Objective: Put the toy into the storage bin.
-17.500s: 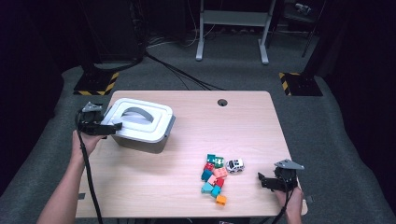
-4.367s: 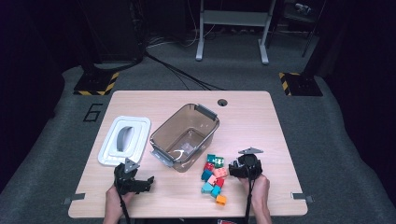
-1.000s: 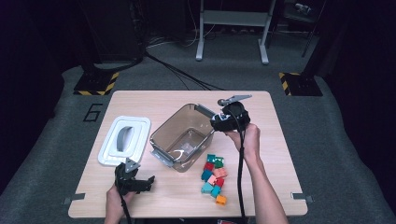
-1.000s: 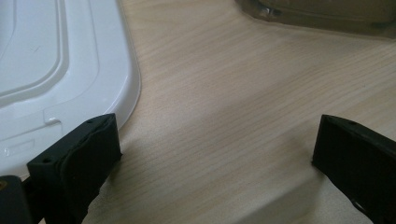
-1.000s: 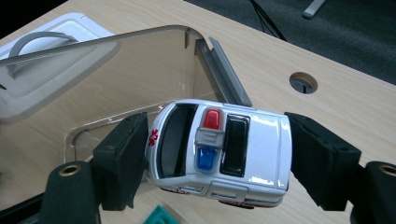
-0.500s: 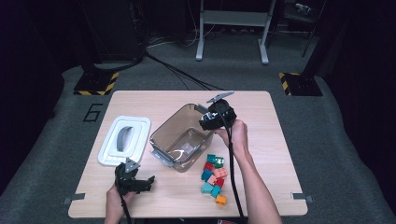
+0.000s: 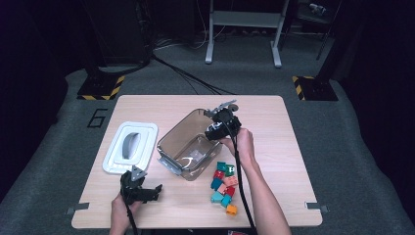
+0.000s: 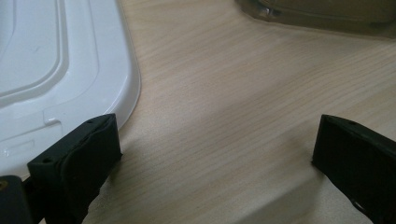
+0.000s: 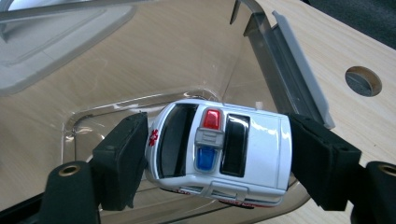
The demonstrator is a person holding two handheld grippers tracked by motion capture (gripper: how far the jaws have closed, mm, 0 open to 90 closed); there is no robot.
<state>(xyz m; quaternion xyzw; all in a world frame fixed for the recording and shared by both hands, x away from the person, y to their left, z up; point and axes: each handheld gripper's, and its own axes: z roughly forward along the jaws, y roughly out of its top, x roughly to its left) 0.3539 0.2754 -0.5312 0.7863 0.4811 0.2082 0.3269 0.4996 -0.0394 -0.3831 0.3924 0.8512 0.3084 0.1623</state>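
Right gripper view: right gripper (image 9: pixel 217 154) clamps toy ambulance (image 9: pixel 219 151) nose-to-tail above clear bin (image 9: pixel 280 65). Lower nearer the bin floor, then release. Left gripper (image 8: pixel 215 154) wide open, empty.

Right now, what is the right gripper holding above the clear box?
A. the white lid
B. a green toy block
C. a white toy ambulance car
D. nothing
C: in the right gripper view, the right gripper has its jaws closed on both ends of the white toy ambulance car, above the clear box.
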